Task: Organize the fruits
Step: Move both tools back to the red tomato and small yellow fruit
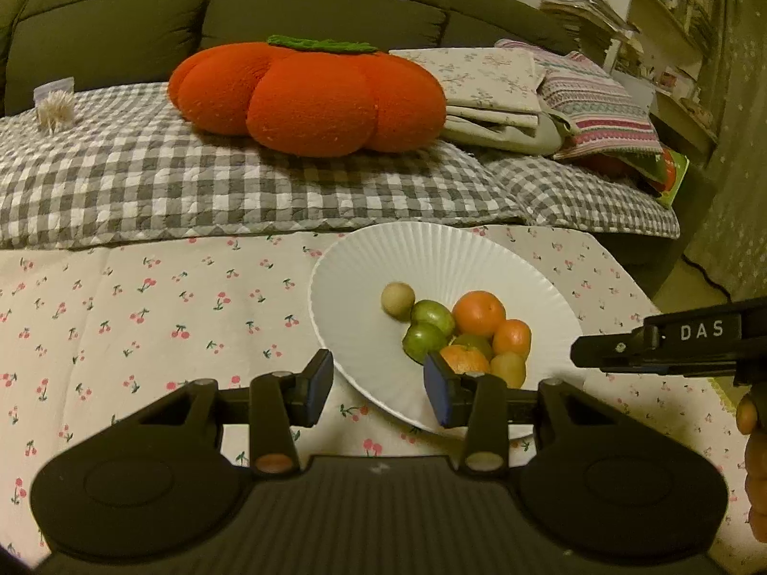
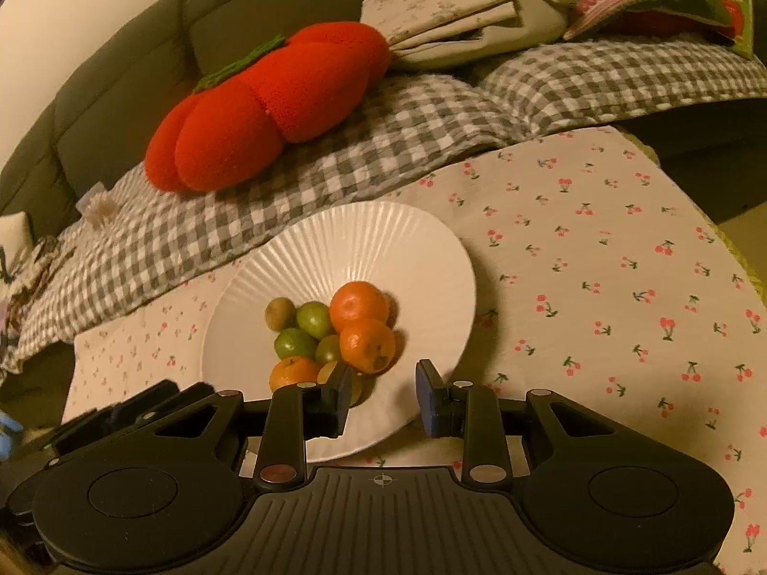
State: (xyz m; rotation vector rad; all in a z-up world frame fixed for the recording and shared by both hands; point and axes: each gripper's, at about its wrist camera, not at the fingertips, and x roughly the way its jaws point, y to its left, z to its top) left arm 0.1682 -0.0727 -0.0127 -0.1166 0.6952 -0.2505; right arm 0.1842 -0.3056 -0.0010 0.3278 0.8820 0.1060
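A white ribbed plate [image 1: 383, 258] [image 2: 374, 239] sits on a cherry-print tablecloth and holds a pile of small fruits: oranges [image 1: 478, 312] [image 2: 358, 306], green fruits [image 1: 424, 340] [image 2: 293, 342] and a brownish kiwi [image 1: 398, 301] [image 2: 280, 312]. My left gripper [image 1: 378, 385] is open and empty at the plate's near-left rim. My right gripper [image 2: 383, 395] is open and empty just over the plate's near edge, next to the fruit pile. The right gripper also shows in the left wrist view [image 1: 671, 342], to the right of the plate.
The cherry-print tablecloth [image 1: 144, 316] [image 2: 599, 263] covers the table. Behind it a sofa with a grey checked blanket [image 1: 191, 182] carries a red tomato-shaped cushion [image 1: 307, 96] [image 2: 268, 110] and folded fabrics [image 1: 527, 91]. Shelves [image 1: 680, 24] stand at far right.
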